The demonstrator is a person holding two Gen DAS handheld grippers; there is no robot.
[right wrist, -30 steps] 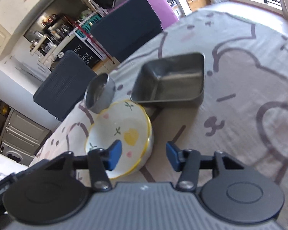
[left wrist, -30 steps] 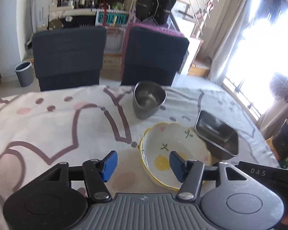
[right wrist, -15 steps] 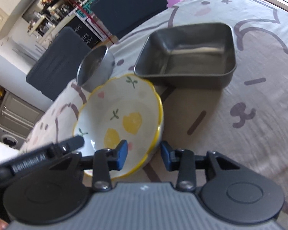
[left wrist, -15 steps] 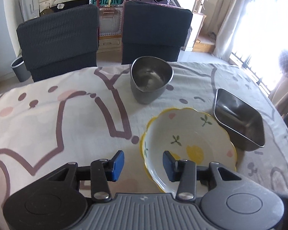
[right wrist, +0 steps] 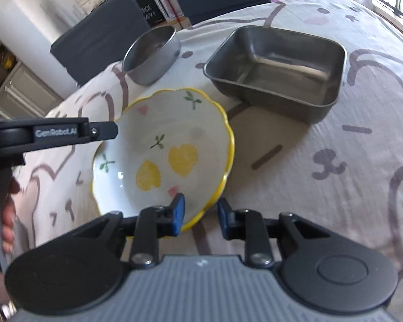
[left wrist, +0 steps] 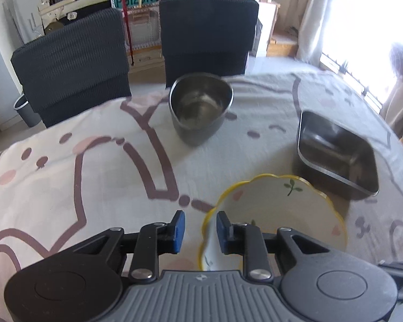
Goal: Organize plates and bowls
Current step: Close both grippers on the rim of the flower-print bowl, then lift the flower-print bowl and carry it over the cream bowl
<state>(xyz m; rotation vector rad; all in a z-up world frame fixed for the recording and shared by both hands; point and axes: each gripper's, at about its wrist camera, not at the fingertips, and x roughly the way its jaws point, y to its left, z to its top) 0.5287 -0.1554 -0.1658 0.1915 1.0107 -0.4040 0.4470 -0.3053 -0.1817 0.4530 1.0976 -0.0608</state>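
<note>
Nearest: left gripper (left wrist: 197, 232) and right gripper (right wrist: 201, 216), each astride the rim of the yellow-edged ceramic bowl (right wrist: 164, 155), on opposite sides. Jaws of both have just been closing, rim between the blue pads; pads not yet pressing, so neither grips, both still apart. Bowl resting on the patterned tablecloth (right wrist: 349, 187). Just behind: square steel tray (right wrist: 279, 69), close to the bowl's far edge. Farther: round steel bowl (left wrist: 200, 107), apart from both. Beyond: 2 dark chairs (left wrist: 72, 64).

Risks: uneven closing of the 2 grippers would tilt the glazed bowl or let it slip; a forward lift could strike the tray.
</note>
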